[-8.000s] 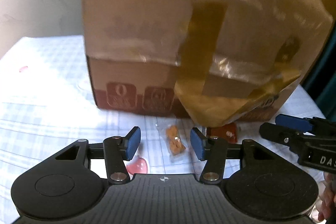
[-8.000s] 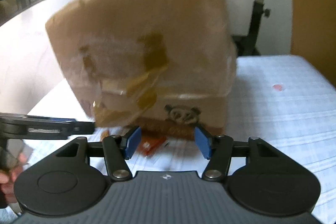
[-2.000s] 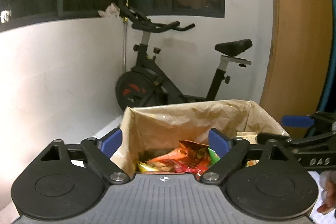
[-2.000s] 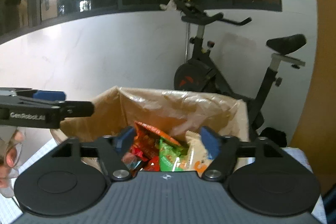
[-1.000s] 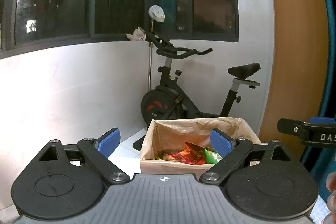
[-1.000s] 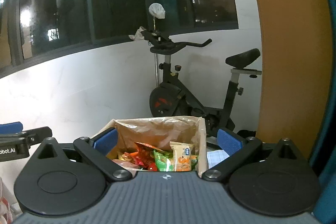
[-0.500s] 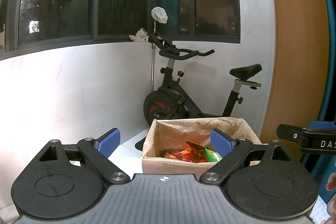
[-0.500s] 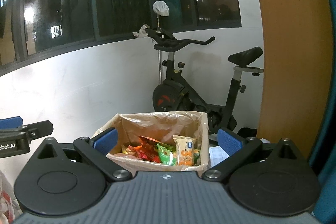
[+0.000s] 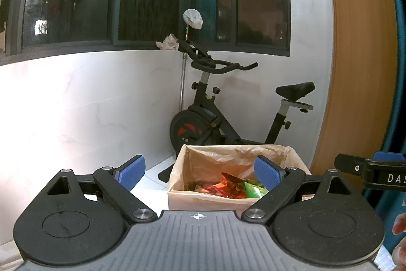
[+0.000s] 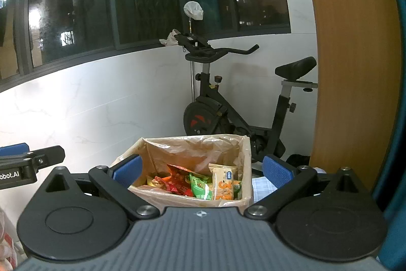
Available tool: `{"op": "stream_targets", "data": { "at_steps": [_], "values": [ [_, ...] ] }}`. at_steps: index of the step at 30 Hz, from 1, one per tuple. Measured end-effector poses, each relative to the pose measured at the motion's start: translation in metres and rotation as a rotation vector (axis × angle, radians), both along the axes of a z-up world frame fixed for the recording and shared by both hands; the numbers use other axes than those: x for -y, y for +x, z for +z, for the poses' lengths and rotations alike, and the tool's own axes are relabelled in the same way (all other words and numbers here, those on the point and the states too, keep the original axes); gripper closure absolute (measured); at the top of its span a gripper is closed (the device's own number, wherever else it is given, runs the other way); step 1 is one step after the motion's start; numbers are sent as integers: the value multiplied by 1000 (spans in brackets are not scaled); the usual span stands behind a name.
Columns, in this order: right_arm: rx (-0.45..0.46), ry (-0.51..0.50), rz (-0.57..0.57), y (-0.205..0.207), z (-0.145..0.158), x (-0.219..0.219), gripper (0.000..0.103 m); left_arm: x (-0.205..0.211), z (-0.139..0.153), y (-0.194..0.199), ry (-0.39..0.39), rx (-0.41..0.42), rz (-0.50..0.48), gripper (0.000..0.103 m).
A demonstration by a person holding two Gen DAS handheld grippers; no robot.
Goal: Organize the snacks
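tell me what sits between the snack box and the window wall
An exercise bike stands between the cardboard box of snack packets and the white wall under the window; both wrist views show it.

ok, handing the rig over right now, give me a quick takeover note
Left gripper: open, holding nothing.
Right gripper: open, holding nothing.
Cardboard box stands upright ahead of both, lined with plastic. Snack packets are piled inside, loose and unsorted.
Done: snacks sit in the box; none visible outside it.
Left: probably arranging the packets; check for strays below the cameras' view.
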State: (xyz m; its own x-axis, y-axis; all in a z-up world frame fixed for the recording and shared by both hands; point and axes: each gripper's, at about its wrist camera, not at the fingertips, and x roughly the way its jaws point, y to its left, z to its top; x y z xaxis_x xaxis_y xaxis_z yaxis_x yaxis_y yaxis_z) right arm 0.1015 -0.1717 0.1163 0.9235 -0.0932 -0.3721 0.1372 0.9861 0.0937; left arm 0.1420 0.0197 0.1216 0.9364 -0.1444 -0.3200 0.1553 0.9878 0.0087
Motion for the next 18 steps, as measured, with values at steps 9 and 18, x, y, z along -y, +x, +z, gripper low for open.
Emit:
{"op": "stream_targets", "data": {
  "at_steps": [9,18],
  "values": [
    [0,0,-5,0,1,1,0,0,-2,1,0,3,-1,9],
    [3,4,-6,0,1,0,0,-1,-3,3,5,13,0,9]
  ]
}}
